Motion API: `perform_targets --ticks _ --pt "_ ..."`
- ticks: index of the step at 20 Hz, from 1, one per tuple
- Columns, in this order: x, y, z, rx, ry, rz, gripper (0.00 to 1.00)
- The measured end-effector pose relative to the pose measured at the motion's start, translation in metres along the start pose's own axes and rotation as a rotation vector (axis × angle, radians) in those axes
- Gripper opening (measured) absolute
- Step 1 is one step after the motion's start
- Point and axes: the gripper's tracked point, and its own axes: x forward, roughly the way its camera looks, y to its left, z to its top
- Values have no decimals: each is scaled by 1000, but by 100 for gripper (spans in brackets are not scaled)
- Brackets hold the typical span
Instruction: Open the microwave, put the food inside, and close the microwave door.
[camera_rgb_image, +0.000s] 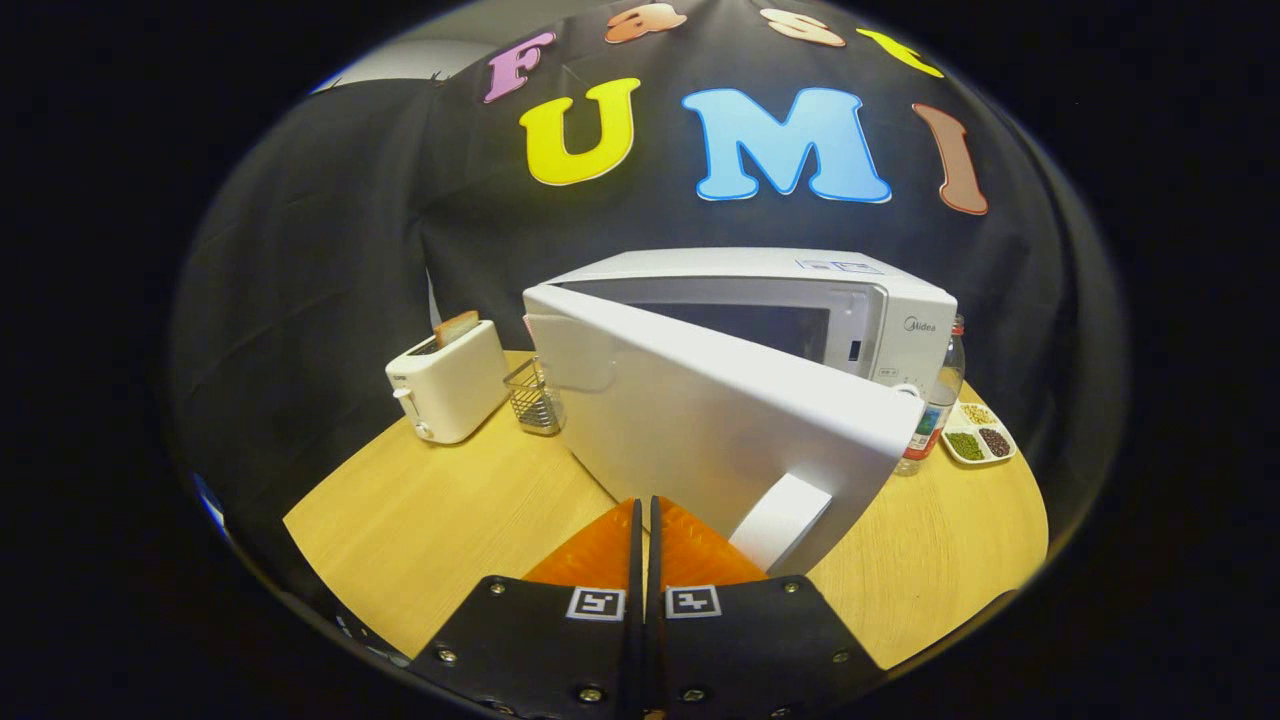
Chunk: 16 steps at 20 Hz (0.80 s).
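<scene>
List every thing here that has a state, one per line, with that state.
Microwave door: swung partly open toward the gripper, hinged on the toaster side.
Microwave: cavity exposed behind the door; inside too dark to tell.
Toaster: a slice of toast stands up in its slot.
Wire basket: upright beside the microwave door.
Bottle: upright, next to the divided dish, which holds grains.
Gripper: shut, holding nothing, just before the door.

microwave (800, 330) 1; toaster (450, 385) 1; wire basket (533, 400) 1; bottle (935, 410) 1; divided dish (980, 435) 1
</scene>
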Motion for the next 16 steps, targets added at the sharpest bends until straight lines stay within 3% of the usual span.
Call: perform_targets --ticks 16 --pt "72 -84 44 103 -26 -142 1"
